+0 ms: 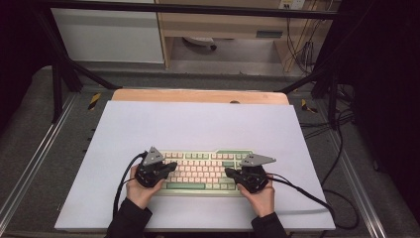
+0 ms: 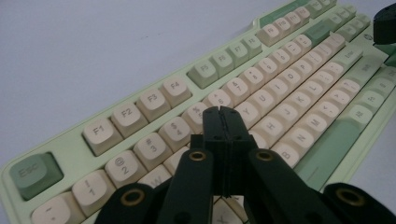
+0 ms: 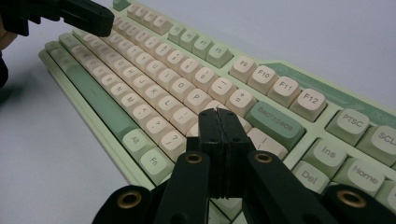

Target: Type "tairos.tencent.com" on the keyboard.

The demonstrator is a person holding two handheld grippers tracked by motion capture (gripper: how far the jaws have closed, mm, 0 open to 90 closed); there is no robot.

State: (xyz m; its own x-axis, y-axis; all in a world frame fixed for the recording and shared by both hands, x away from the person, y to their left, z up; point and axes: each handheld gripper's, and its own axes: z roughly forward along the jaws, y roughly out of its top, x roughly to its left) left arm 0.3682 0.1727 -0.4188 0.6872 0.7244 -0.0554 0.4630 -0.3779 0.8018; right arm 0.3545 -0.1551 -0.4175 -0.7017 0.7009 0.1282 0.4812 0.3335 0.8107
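Pale green and cream, the keyboard [image 1: 203, 171] lies on the white mat [image 1: 198, 129] toward six o'clock. The left gripper [image 1: 174, 165] hovers over its nine o'clock end, the right gripper [image 1: 228, 171] over its three o'clock end; both jaws are pressed together, pinching nothing.

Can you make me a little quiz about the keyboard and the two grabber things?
1. True or false: the left gripper has its jaws shut.
2. The keyboard lies on: A) a white sheet, B) a wooden tray, C) a red towel.
3. In the right gripper view, which big green key lies just beyond the right gripper?

Key: 1 true. 2 A. 3 Backspace.
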